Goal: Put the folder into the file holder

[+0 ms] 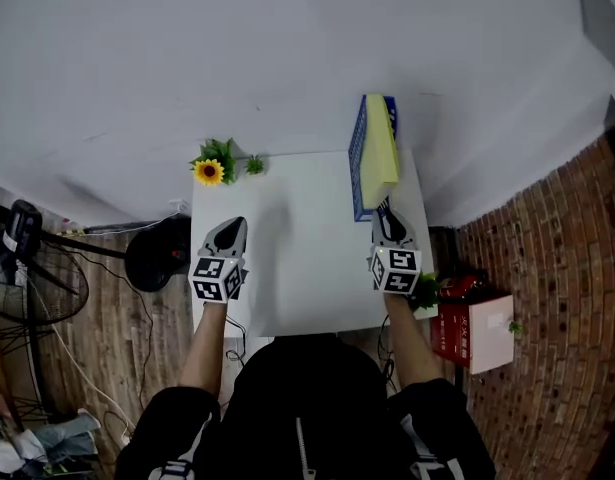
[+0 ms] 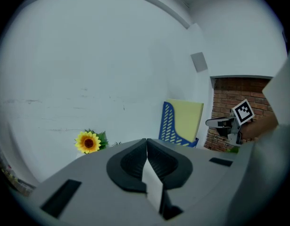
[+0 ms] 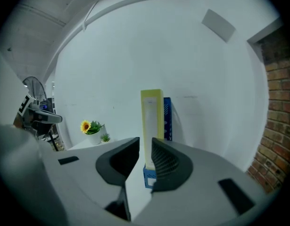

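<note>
A yellow folder (image 1: pixel 380 148) stands upright in the blue slotted file holder (image 1: pixel 357 158) at the back right of the white table (image 1: pixel 297 268). My right gripper (image 1: pixel 385 211) hovers just in front of the holder's near end. In the right gripper view its jaws stand a little apart around empty air (image 3: pixel 145 145), with the folder's edge (image 3: pixel 151 119) and the holder (image 3: pixel 167 119) showing beyond the gap. My left gripper (image 1: pixel 230 230) hangs over the table's left side. Its jaws (image 2: pixel 146 142) meet with nothing between them. The folder (image 2: pixel 187 121) also shows in the left gripper view.
A sunflower in a pot (image 1: pixel 209 171) and a small green plant (image 1: pixel 254 165) sit at the table's back left corner. Another small plant (image 1: pixel 424 290) is at the right edge. A red box (image 1: pixel 477 333) and brick wall lie to the right; a fan (image 1: pixel 27 268) stands left.
</note>
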